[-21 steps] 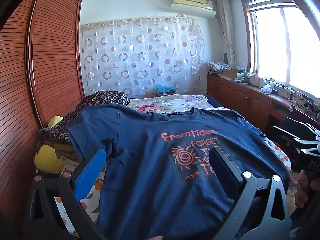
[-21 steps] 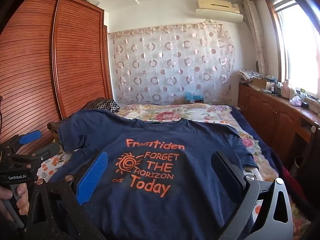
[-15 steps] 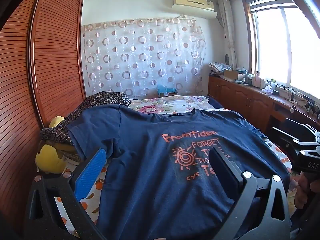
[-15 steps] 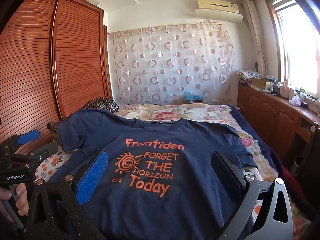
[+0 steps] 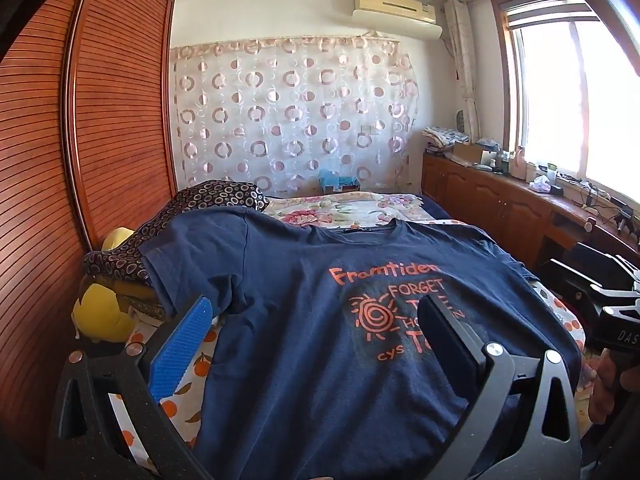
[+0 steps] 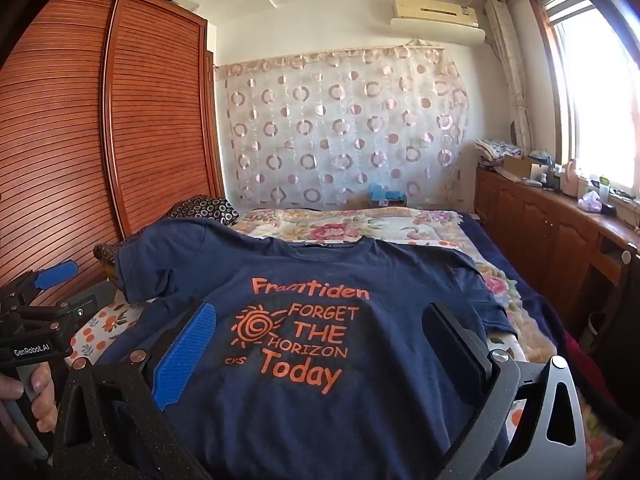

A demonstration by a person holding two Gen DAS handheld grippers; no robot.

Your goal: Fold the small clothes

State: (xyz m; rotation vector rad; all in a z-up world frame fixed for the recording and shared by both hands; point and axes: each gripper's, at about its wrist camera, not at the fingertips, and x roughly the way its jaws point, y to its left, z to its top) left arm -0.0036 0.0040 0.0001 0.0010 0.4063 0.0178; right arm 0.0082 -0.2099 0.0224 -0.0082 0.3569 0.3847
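A navy T-shirt [image 5: 304, 320] with orange print lies spread flat, front up, on the bed, collar at the far end; it also shows in the right wrist view [image 6: 320, 280]. My left gripper [image 5: 316, 320] is open and empty, held above the shirt's left half near its hem. My right gripper [image 6: 320, 332] is open and empty, above the printed chest area. Each gripper shows at the edge of the other's view: the right one [image 5: 612, 300] and the left one [image 6: 44, 300].
The bed [image 6: 360, 224] carries a floral cover, an orange-print sheet [image 5: 180, 392], a dotted dark pillow [image 5: 192, 208] and a yellow soft toy [image 5: 104, 316] at the left. A slatted wooden wardrobe [image 5: 80, 140] stands left; wooden cabinets [image 6: 540, 232] run under the window at right.
Both views have shifted slightly upward and back. The shirt lies as before and both grippers stay open.
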